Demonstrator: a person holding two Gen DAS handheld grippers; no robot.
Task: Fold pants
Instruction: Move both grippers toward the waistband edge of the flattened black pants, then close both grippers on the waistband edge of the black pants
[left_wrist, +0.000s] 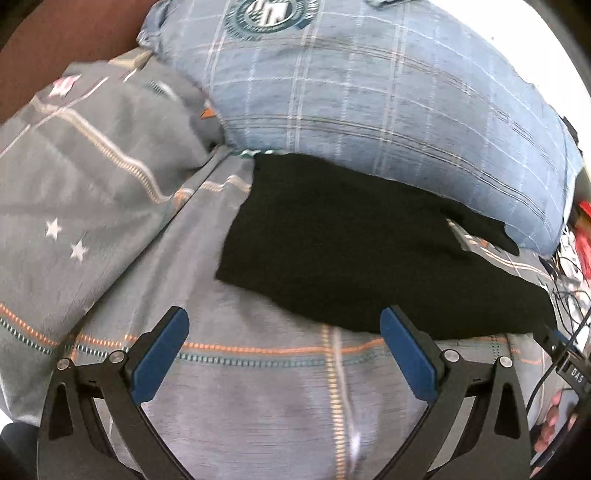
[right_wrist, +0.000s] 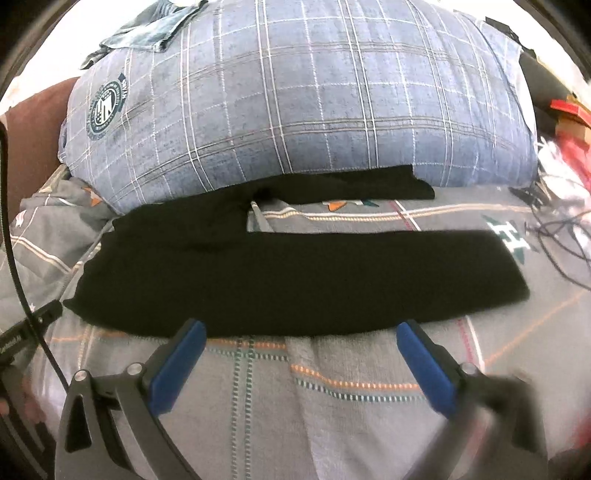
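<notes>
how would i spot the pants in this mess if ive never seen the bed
Find the big blue plaid pillow at the far side of the grey patterned bedsheet. Just in front of it lie the pants, spread flat with their legs running sideways. They are the only plain black thing on the bed.

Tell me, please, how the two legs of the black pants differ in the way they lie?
The near leg lies flat on the gray bedspread, while the far leg is pressed against the blue plaid pillow. The near leg shows broad and reaches farther right; the far leg looks narrower and stops shorter. Both are black, spread sideways.
</notes>
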